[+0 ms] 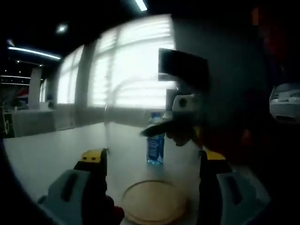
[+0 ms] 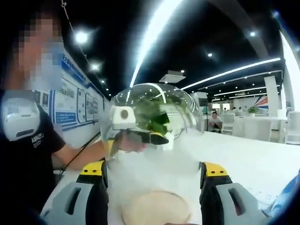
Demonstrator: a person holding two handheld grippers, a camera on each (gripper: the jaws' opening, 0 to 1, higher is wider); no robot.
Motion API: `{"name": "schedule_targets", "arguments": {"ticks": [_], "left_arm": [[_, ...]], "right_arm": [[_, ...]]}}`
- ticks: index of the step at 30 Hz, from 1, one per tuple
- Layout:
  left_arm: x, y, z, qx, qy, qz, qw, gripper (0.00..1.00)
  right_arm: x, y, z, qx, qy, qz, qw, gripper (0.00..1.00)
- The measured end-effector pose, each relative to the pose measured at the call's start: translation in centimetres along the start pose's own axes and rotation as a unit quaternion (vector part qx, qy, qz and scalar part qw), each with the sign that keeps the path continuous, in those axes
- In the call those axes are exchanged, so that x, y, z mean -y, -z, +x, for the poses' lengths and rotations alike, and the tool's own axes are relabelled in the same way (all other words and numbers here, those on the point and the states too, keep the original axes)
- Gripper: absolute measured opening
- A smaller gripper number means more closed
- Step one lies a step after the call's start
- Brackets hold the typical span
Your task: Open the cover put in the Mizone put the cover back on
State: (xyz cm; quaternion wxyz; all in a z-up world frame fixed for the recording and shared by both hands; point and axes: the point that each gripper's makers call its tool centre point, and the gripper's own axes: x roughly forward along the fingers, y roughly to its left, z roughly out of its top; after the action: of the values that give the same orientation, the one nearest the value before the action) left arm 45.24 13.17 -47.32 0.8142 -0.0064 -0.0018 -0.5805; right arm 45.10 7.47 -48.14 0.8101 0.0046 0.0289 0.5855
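The left gripper [image 1: 154, 176] shows its two grey jaws with yellow tips rising from the bottom of the left gripper view, standing wide apart. Just ahead of them and between them, a round, flat wooden base disc [image 1: 152, 202] lies on the white table [image 1: 47, 154]. Beyond the disc, straight ahead of the jaws, a small clear plastic Mizone bottle with a blue label [image 1: 155, 146] stands upright on the table. A clear glass dome cover [image 1: 117, 98] is only a faint curved outline and haze ahead of the jaws; its one visible edge lines up with the left jaw tip. It is not clear whether the jaws press on it. The right gripper [image 1: 161, 130] reaches in from the right, dark and blurred, in front of the bottle's upper part.

In the right gripper view, the right gripper [image 2: 154, 173] also has its jaws wide apart, with the wooden disc [image 2: 157, 208] low between them. The glass dome [image 2: 154, 108] sits straight ahead, above the disc, its sides level with both jaw tips; contact cannot be judged. The left gripper [image 2: 150, 138] appears at the dome's near-left side, coming from the left. To the left is a person in a dark T-shirt [image 2: 23, 159]. The white table [image 2: 262, 164] stretches away to the right.
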Motion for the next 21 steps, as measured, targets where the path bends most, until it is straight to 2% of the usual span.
{"name": "schedule_targets", "arguments": {"ticks": [9,21], "left_arm": [[-0.13,0.15,0.3,0.024,0.02,-0.019,0.9993,0.69],[-0.09,0.03,0.66,0.046,0.035,-0.023,0.9981,0.71]], "right_arm": [[0.07,0.19,0.31,0.012,-0.011,0.007,0.9998,0.78],[0.01,0.42,0.98,0.024,-0.023,0.009,0.9994,0.82]]}}
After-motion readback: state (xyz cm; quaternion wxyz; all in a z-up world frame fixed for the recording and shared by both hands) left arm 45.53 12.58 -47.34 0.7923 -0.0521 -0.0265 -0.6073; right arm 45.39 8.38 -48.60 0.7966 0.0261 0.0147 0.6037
